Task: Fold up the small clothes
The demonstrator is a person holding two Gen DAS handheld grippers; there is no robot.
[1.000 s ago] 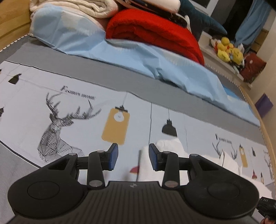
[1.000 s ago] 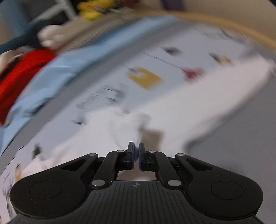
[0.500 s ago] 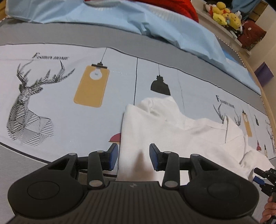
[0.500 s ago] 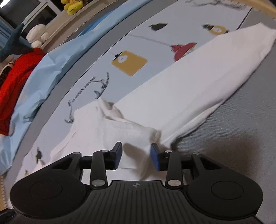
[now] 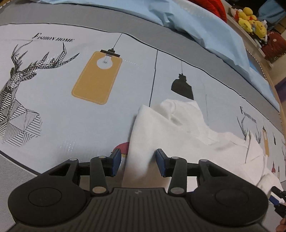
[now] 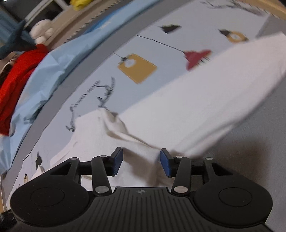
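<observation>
A small white garment [image 5: 180,132] lies spread on the printed bedsheet [image 5: 71,110], partly folded, with rumpled cloth at its far edge. My left gripper [image 5: 137,165] is open, low over the garment's near left edge, with white cloth between the jaws. In the right wrist view the same garment [image 6: 187,114] stretches from the gripper to the upper right. My right gripper [image 6: 141,164] is open over a bunched part of the cloth. The right gripper's tip [image 5: 277,198] shows at the left view's lower right edge.
A crumpled light blue sheet [image 5: 205,23] runs along the far side of the bed, with a red blanket [image 6: 16,78] behind it. Yellow plush toys [image 5: 250,16] sit on a shelf at the far right. A wooden bed rim [image 5: 278,100] curves on the right.
My right gripper has opened from shut and let the cloth drop. My left gripper has tilted down and moved closer to the garment's left edge, staying open.
</observation>
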